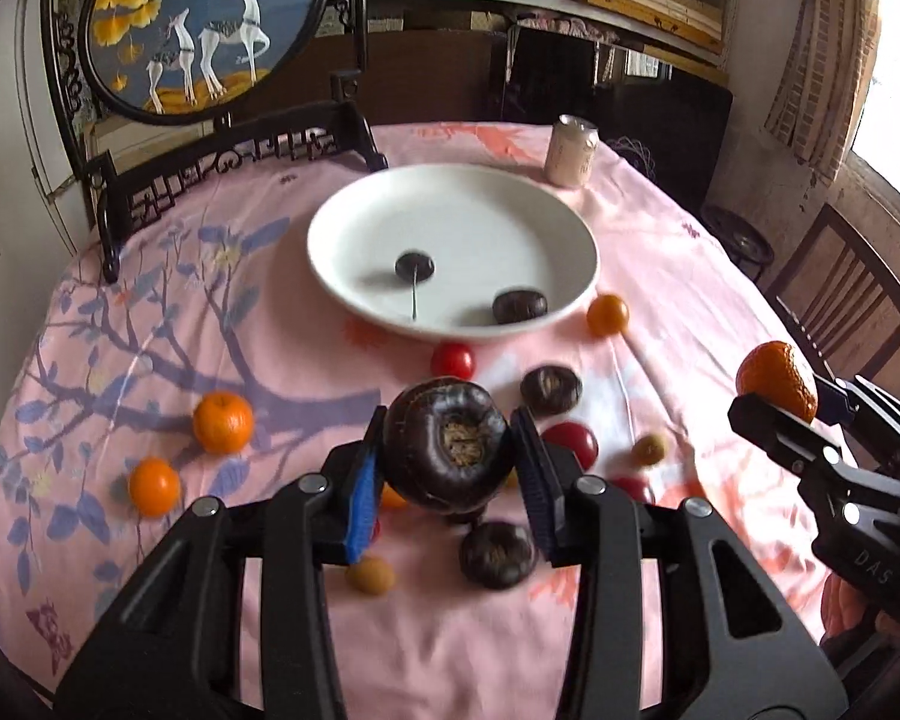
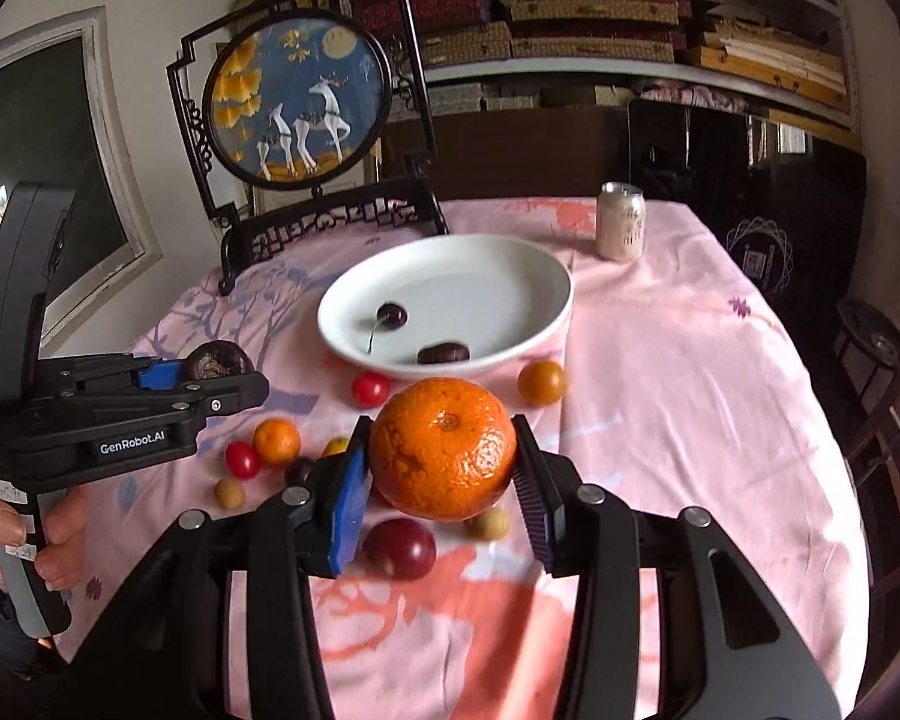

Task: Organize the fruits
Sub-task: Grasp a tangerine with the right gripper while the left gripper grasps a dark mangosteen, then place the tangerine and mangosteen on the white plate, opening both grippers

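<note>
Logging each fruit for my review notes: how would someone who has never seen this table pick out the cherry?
Start at the large white ceramic plate in the middle of the pink floral tablecloth. Only two fruits lie in it. The small dark red cherry is the one nearer the plate's centre, and its thin pale stem sets it apart from the flatter, stemless dark brown water chestnut by the near rim.

Left gripper [image 1: 447,459] tilted down, pads clamped on dark fruit [image 1: 444,441]. Right gripper [image 2: 441,468] tilted down, pads clamped on orange [image 2: 442,447]. Hand [image 2: 6,531] grips left handle.
</note>
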### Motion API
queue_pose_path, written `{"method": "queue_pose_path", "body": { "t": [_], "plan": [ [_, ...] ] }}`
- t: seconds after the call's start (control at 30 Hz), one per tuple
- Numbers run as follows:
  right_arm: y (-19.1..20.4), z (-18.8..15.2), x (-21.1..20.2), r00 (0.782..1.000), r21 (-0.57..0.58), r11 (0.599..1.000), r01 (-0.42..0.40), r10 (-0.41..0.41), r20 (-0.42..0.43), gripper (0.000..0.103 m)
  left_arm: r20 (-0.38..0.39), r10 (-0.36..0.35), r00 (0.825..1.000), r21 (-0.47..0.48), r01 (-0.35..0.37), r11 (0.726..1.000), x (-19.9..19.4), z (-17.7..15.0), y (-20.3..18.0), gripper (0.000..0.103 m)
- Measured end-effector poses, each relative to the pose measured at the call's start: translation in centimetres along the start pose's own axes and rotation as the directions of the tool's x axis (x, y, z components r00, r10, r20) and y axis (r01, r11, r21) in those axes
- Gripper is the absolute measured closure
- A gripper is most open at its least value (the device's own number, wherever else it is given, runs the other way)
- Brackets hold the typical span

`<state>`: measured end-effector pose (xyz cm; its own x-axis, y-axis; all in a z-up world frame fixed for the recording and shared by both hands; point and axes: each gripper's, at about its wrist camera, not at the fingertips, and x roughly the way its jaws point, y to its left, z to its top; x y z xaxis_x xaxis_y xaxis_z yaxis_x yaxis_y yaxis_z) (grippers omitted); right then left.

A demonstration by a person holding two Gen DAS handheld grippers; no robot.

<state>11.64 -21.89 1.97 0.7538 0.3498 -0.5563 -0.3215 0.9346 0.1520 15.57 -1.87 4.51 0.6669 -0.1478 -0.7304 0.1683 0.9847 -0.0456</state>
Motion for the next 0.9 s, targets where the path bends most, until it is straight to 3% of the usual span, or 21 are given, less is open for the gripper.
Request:
{"method": "queue_pose_path", "body": {
  "t": [0.13,0.23,0.37,0.5,0.53,0.57,0.6,0.9],
  "plan": [
    [0.4,2.6,4.3,1.0,-0.042,0.999,0.015,-0.014,0.02,0.058,0.009,0.014,1.0,-0.063,-0.013,0.998,3.9,4.5,1.3,0.062],
    [-0.1,4.0,8.5,0.999,-0.041,0.999,0.003,-0.005,-0.046,0.058,-0.047,0.05,0.998,-0.113,-0.055,0.992,8.1,6.5,2.7,0.062],
    [-0.8,5.2,13.6,0.988,-0.019,1.0,-0.02,0.017,-0.153,0.058,-0.108,0.035,0.994,-0.15,-0.051,0.987,11.9,7.5,3.7,0.062],
    [-0.3,5.4,16.8,0.976,-0.052,0.998,-0.018,0.007,-0.216,0.058,-0.108,0.042,0.993,-0.138,-0.057,0.989,13.7,8.2,3.6,0.063],
    [-0.2,5.4,17.3,0.972,-0.06,0.998,-0.018,0.003,-0.235,0.055,-0.102,0.042,0.994,-0.135,-0.056,0.989,13.8,8.2,3.4,0.055],
    [-0.1,5.3,17.5,0.972,-0.068,0.998,-0.01,-0.006,-0.237,0.052,-0.096,0.046,0.994,-0.134,-0.059,0.989,13.9,8.4,3.3,0.038],
    [0.1,5.3,17.4,0.974,-0.073,0.997,-0.002,-0.015,-0.227,0.05,-0.083,0.05,0.995,-0.139,-0.062,0.988,13.7,8.5,3.3,0.033],
    [-1.4,4.0,12.8,0.981,-0.001,1.0,-0.02,0.019,-0.192,0.05,-0.031,0.05,0.998,-0.139,-0.054,0.989,9.3,6.7,2.8,0.02]
  ]
}}
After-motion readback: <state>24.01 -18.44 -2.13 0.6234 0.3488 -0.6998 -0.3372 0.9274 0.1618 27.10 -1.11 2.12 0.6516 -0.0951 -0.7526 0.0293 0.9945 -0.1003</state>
